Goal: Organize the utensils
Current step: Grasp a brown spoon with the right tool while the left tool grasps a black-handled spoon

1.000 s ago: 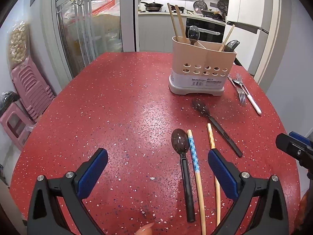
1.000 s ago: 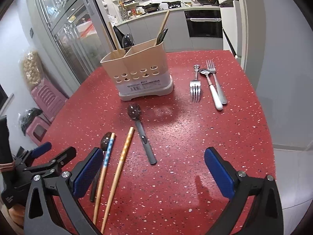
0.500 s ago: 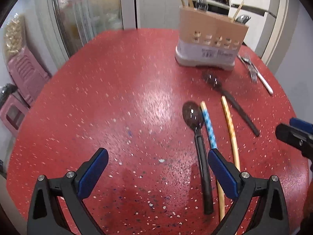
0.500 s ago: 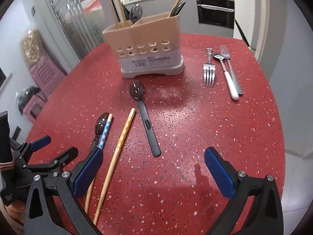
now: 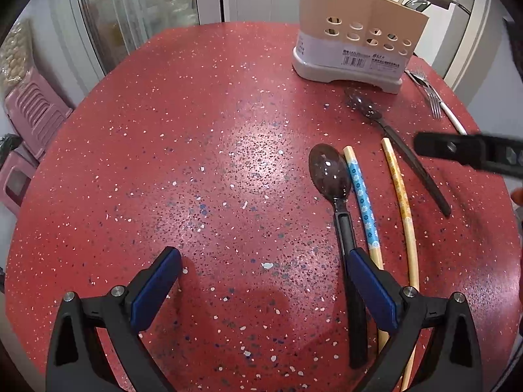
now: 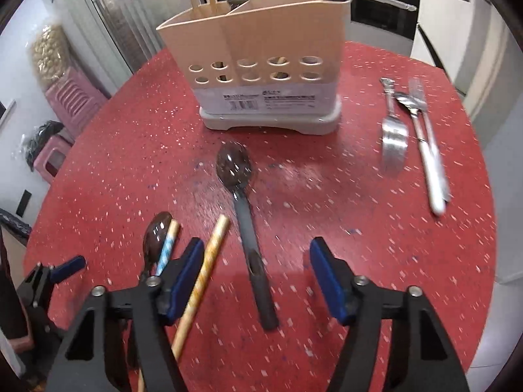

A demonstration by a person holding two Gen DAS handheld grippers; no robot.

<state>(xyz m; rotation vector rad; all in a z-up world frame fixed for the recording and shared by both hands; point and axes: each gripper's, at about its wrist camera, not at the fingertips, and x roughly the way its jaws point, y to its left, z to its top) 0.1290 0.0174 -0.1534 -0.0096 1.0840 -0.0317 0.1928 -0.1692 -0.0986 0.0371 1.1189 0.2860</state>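
Two wrist views over a red speckled desk [image 5: 170, 150]. We are bringing the right gripper [image 6: 255, 274] down over the dark spoon [image 6: 243, 202] lying just near of the beige utensil holder [image 6: 261, 65]; its handle runs between the blue fingers [image 6: 327, 281], which have just been closing yet are standing apart, with no pad touching the handle. The left gripper [image 5: 261, 287] is hovering with fingers wide apart and nothing between them; its right finger is passing over the handle of a second dark spoon [image 5: 330, 173], which lies touching a blue-patterned chopstick [image 5: 361, 196], with a yellow chopstick [image 5: 400, 196] a little to its right. Forks and a white-handled piece [image 6: 431, 176] are waiting at the far right. To do this step well, we judge that the right fingers should be centred across the handle (not the bowl), lowered until the pads bracket it close to the desk, then closed squarely so the spoon is not skidding sideways into the yellow chopstick just to the left.
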